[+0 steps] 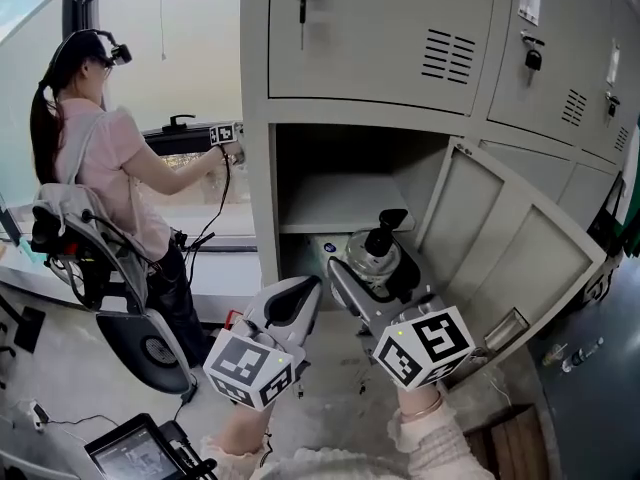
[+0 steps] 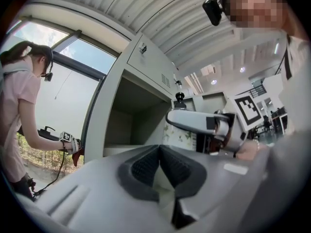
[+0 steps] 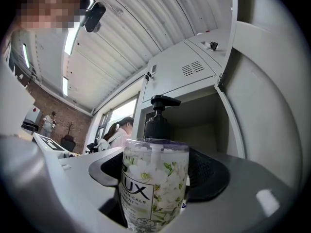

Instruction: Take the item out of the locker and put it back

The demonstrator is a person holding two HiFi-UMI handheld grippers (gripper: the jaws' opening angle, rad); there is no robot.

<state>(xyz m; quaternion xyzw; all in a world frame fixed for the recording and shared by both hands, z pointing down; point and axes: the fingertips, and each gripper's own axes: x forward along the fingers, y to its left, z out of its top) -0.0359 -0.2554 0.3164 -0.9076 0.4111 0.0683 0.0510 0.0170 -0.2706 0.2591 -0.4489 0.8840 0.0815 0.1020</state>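
Observation:
A clear soap pump bottle (image 1: 376, 248) with a black pump and a flower-print label stands upright between the jaws of my right gripper (image 1: 373, 264), which is shut on its body. In the right gripper view the bottle (image 3: 155, 178) fills the gap between the dark pads. It hangs just in front of the open grey locker compartment (image 1: 335, 203), below its shelf. My left gripper (image 1: 298, 296) is to the left of the bottle, shut and holding nothing; its pads (image 2: 146, 164) meet. From the left gripper view, the right gripper (image 2: 197, 125) and the bottle (image 2: 178, 135) show ahead.
The locker door (image 1: 505, 243) swings out to the right. Closed locker doors with keys (image 1: 380, 28) sit above and to the right. At the left, another person (image 1: 100, 163) with a gripper works at a window ledge. A chair (image 1: 90, 258) and a small screen (image 1: 135, 453) are on the floor.

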